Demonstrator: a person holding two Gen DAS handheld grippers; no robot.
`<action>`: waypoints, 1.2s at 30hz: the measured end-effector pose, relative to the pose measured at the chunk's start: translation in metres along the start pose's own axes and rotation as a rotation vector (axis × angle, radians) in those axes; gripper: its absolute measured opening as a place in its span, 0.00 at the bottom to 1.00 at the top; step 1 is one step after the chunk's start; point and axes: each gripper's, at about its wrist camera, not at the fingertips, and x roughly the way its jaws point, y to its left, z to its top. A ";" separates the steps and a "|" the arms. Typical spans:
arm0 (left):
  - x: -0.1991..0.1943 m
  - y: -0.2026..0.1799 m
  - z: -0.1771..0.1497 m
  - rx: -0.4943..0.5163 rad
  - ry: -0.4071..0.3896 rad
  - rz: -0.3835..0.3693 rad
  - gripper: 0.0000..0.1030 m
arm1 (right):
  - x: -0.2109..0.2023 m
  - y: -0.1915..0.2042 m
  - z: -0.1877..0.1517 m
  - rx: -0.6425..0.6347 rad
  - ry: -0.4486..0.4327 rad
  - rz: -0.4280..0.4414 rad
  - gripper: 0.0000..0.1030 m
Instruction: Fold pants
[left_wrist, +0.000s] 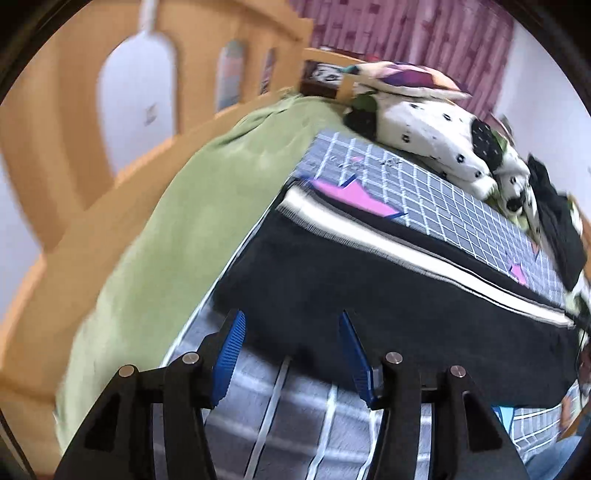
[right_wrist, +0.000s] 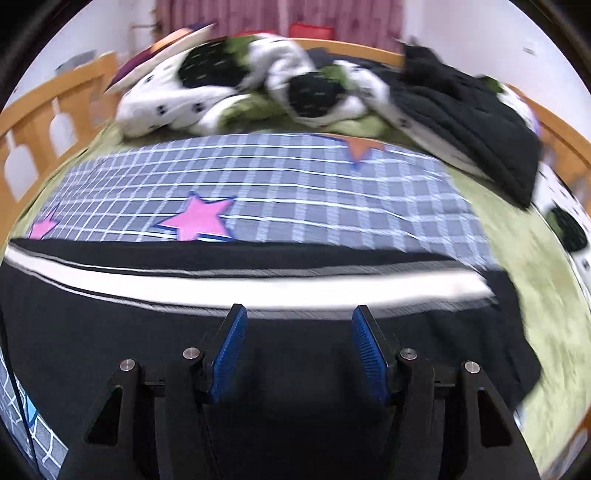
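Pants (right_wrist: 295, 354): black with a white side stripe (right_wrist: 258, 286), spread flat across the checked sheet (right_wrist: 295, 177) on the bed, long axis running 9 to 3 o'clock in the right wrist view. Near edge close to both cameras, stripe toward 12 o'clock.

Left gripper (left_wrist: 291, 325): jaws wide apart, empty, hovering at the near hem, with sheet under the jaw bases. Right gripper (right_wrist: 299, 321): likewise spread wide, nothing between the pads, poised over black cloth just short of the stripe.

Likely step in hand: taking hold of the near edge for a fold. Best done by lowering each gripper to the cloth edge, sliding one pad beneath so both layers come up together, and pinching without catching the sheet. Worth keeping the two grips level and well apart along the edge, so the fold line stays straight and parallel to the stripe. Carry toward 12 o'clock, low and taut, to avoid drag wrinkles.

Clutter at 12 to 2 o'clock, spotted bedding (right_wrist: 192, 85) and dark clothing (right_wrist: 472, 122), well apart from the pants; no hindrance expected. Both views blurred, so fine creases impossible to judge.
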 end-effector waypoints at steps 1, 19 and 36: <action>0.006 -0.005 0.013 0.011 -0.006 0.013 0.49 | 0.005 0.007 0.004 -0.020 -0.002 0.007 0.57; 0.130 -0.019 0.112 0.016 -0.042 0.093 0.12 | 0.064 0.047 0.025 -0.048 0.023 0.048 0.56; 0.144 -0.001 0.109 -0.037 -0.020 0.083 0.11 | 0.091 0.071 0.049 -0.317 0.034 0.140 0.67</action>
